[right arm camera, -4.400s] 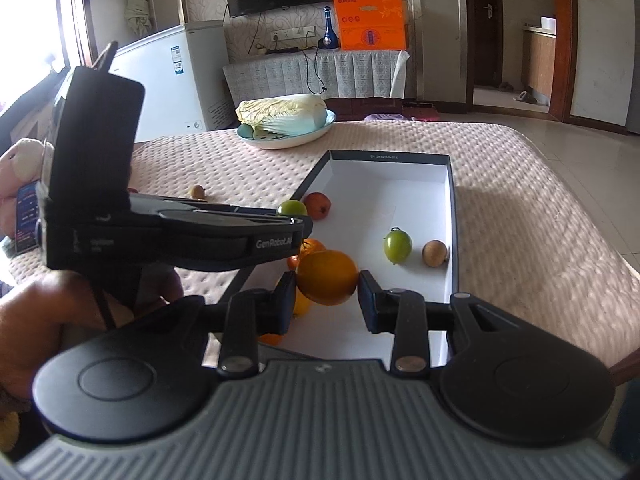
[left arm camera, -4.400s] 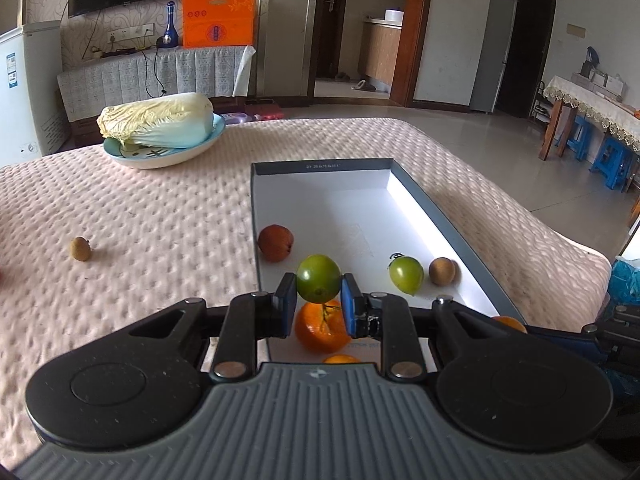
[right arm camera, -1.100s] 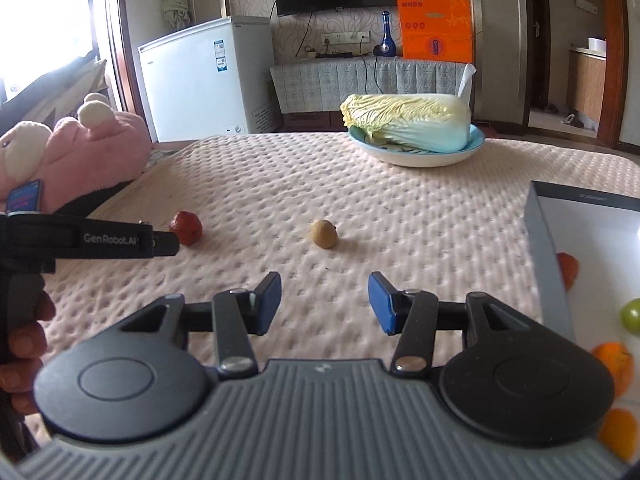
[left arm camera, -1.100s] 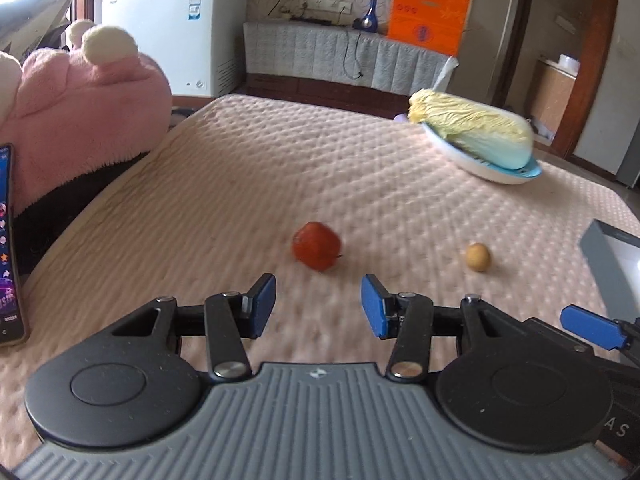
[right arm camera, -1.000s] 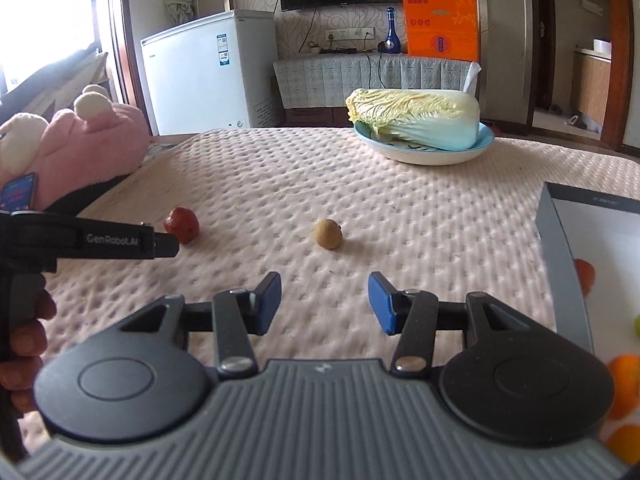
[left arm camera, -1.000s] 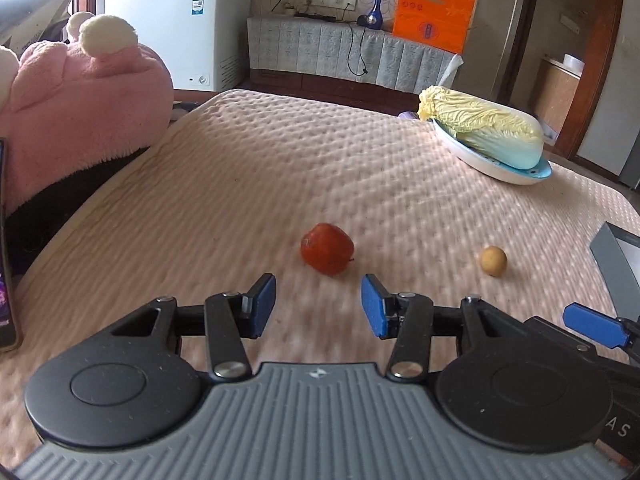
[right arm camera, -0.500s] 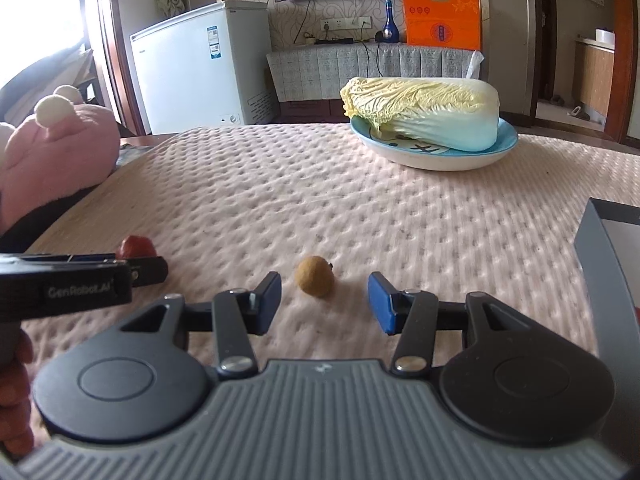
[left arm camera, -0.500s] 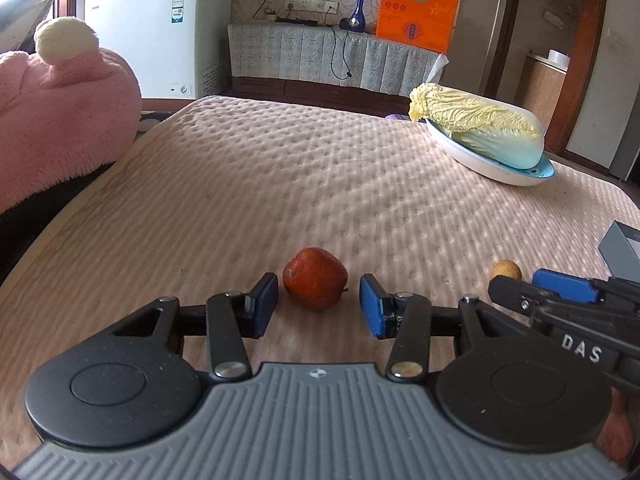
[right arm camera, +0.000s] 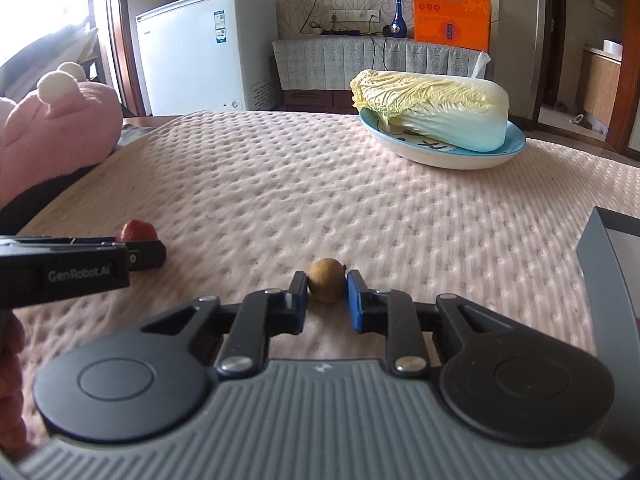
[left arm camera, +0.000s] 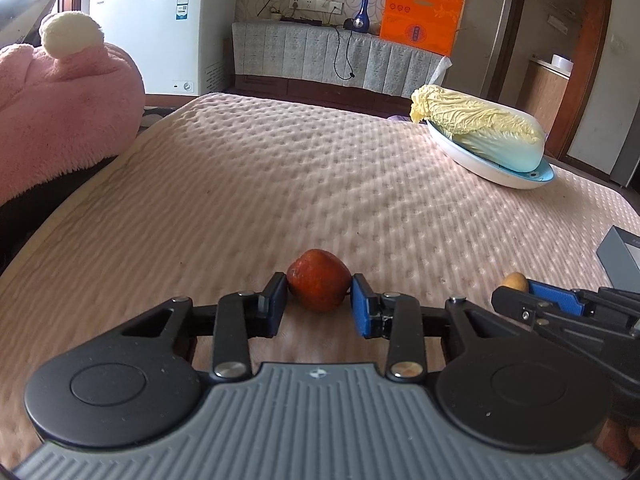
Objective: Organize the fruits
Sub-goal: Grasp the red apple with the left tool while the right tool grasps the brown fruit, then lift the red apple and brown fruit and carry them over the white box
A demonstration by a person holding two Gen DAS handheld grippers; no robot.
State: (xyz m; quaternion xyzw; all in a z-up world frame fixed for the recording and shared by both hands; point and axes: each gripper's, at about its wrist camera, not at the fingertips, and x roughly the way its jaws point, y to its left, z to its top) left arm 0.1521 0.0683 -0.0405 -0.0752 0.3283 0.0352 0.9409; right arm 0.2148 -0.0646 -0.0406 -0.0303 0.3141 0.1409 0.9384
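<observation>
— What sat at the far left?

— A pink plush toy (left arm camera: 60, 108) lay at the edge of the quilted pink tablecloth (left arm camera: 280, 184).

— And the grippers?

— The left gripper (left arm camera: 319, 292) had its jaws closed against both sides of a red apple (left arm camera: 318, 279) resting on the cloth. Beside it, the right gripper (right arm camera: 327, 289) pinched a small brown round fruit (right arm camera: 326, 285), possibly a longan; contact on its right pad was hard to confirm.

— Farther right?

— A napa cabbage (right arm camera: 432, 110) lay on a blue-rimmed plate (right arm camera: 512, 146). The grey box (right arm camera: 600, 264) showed only its corner.
</observation>
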